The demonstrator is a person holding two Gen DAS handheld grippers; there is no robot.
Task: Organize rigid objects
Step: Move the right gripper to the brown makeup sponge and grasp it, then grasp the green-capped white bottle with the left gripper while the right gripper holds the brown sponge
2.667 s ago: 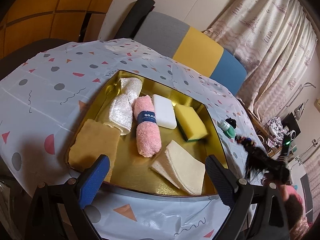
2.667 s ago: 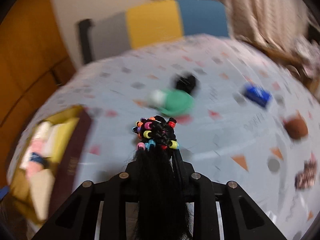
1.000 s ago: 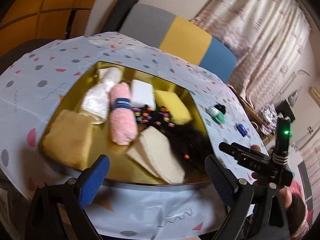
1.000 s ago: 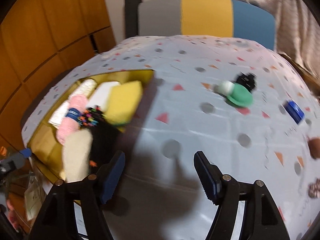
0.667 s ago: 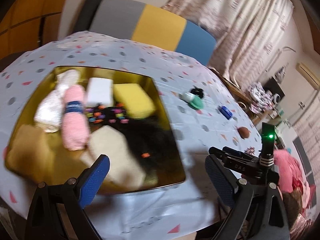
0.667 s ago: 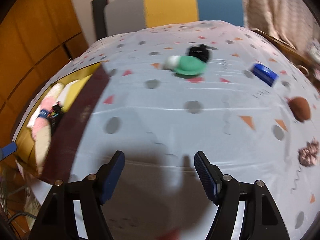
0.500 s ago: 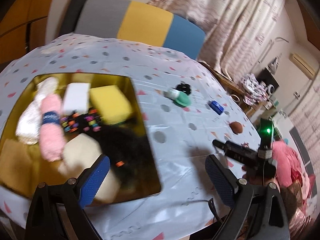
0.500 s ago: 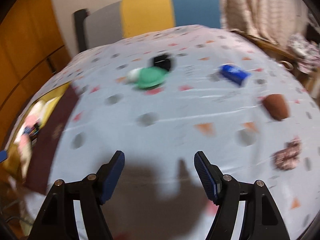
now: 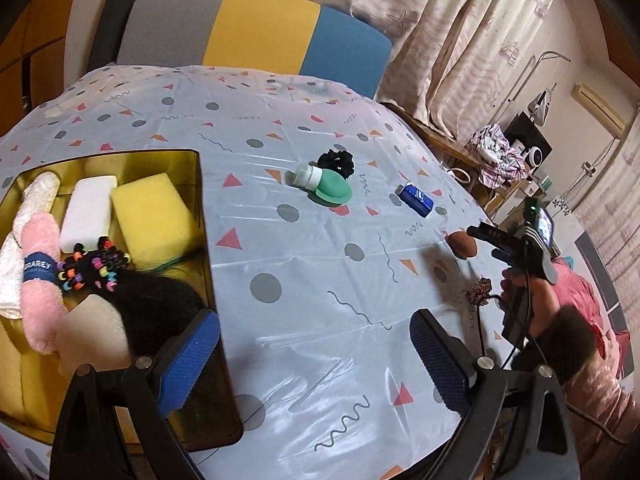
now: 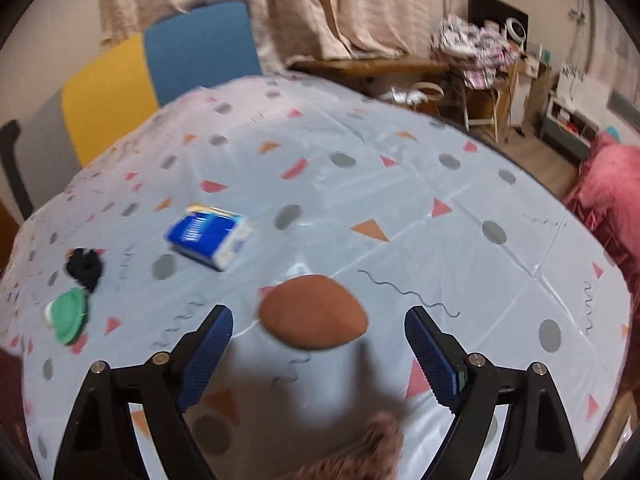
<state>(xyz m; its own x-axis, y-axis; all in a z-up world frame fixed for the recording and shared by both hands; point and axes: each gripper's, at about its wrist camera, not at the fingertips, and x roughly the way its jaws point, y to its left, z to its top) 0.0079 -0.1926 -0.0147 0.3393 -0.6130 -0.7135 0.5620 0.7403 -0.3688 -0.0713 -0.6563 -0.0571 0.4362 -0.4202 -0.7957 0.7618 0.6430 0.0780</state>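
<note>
The brown oval object (image 10: 313,311) lies on the patterned tablecloth (image 10: 400,208), straight ahead of the right gripper (image 10: 319,346) and centred in the gap between its two blue-padded fingers (image 10: 205,348); whether the pads have reached its sides cannot be told, but they appear apart from it. That gripper is spread wide and carries nothing. The step in hand looks like the approach to this object as the next piece to collect, and the next move likely calls for bringing the fingers down on either side of it and closing across its narrower width, since its rounded shape could slip out of a shallow pinch. Just below it, near the gripper's base, a blurred brown scrunchie (image 10: 360,452) lies close enough to get caught in the grasp. Farther off on the cloth sit a blue packet (image 10: 210,236), a green-and-white container (image 10: 69,314) and a black scrunchie (image 10: 85,267). The left gripper (image 9: 316,356) is also wide and empty, hovering over the cloth beside the gold tray (image 9: 202,216), which holds a yellow sponge (image 9: 154,216), a white block (image 9: 88,212), a pink rolled towel (image 9: 40,276) and a black beaded hairpiece (image 9: 132,292).
</note>
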